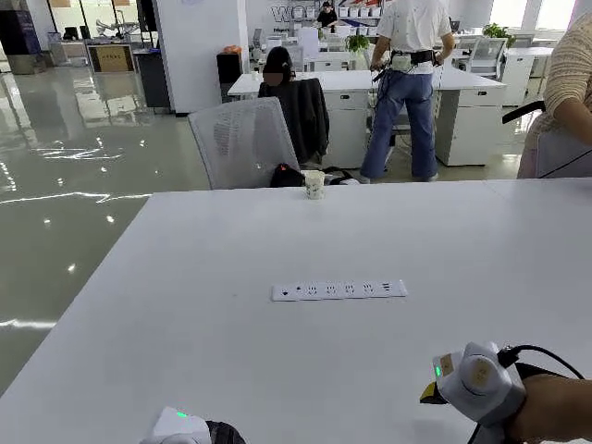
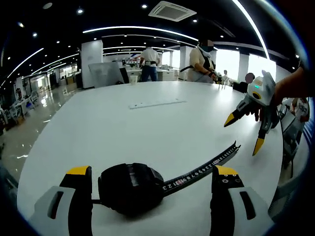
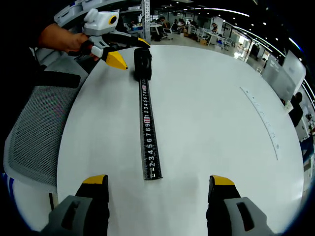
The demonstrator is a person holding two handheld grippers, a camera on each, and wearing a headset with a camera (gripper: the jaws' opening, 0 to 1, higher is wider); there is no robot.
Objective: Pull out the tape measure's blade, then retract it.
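1. The left gripper has its jaws wide apart on either side of the tape measure's black case, clamping nothing. It is probably placed there to steady the case.
2. The right gripper is equally wide open and empty. The blade's free end lies just ahead, between its jaws.
3. The black blade, with white numerals, lies extended, straight and flat on the white table.

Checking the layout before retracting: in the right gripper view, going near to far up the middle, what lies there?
The right gripper, jaws open → the blade, free end first → the tape measure case.
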